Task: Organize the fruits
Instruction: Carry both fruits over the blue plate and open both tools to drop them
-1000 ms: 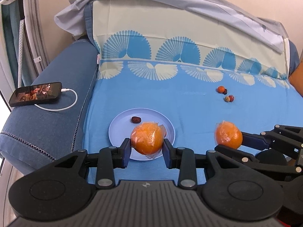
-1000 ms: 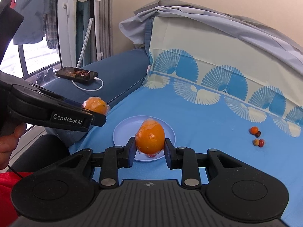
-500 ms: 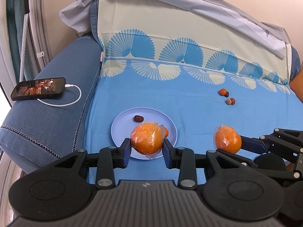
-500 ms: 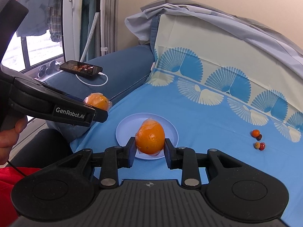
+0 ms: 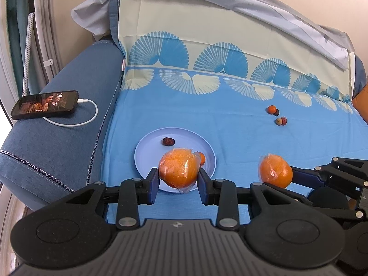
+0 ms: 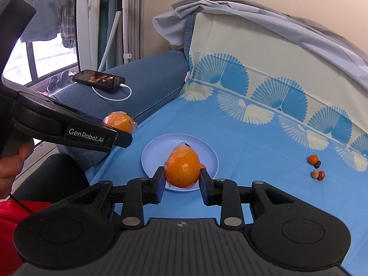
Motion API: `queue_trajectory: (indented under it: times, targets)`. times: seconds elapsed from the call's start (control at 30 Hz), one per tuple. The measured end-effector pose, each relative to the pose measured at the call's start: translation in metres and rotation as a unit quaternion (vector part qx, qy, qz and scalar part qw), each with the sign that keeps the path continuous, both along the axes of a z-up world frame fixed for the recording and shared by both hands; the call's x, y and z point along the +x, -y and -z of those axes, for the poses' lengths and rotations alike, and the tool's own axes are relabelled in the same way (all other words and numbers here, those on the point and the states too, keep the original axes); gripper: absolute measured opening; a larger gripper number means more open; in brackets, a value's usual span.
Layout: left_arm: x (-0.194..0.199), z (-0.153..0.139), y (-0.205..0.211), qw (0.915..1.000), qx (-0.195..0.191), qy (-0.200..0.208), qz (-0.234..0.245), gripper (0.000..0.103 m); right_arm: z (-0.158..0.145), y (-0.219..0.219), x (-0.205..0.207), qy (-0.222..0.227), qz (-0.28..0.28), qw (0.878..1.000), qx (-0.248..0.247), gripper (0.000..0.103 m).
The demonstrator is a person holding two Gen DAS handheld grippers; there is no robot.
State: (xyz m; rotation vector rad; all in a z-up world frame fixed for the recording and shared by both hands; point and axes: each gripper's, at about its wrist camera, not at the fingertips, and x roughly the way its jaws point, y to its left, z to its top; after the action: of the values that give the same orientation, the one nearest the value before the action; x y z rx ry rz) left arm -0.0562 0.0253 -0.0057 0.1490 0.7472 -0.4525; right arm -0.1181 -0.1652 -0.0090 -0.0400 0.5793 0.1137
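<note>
— Sheet [image 5: 207, 119] first: blue, fan-printed, spread over the sofa, with our pale blue plate [image 5: 147, 151] near its left edge.

— Left gripper [image 5: 178, 181] clamps a plastic-wrapped orange [image 5: 178, 170] above the plate's near rim. Right gripper [image 6: 181, 179] pinches another wrapped orange [image 6: 182, 168].

— On the plate we see a dark date [image 5: 168, 141]; four small fruits [image 5: 277, 116] lie far right.
</note>
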Motion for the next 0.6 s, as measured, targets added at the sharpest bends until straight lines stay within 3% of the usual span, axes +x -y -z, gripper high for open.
queue_trajectory:
  times: [0.6]
  targets:
    - [0.038,0.011,-0.008,0.9986,0.006,-0.029,-0.044,0.039,0.013,-0.002,0.021,-0.028,-0.002,1.0,-0.002,0.033]
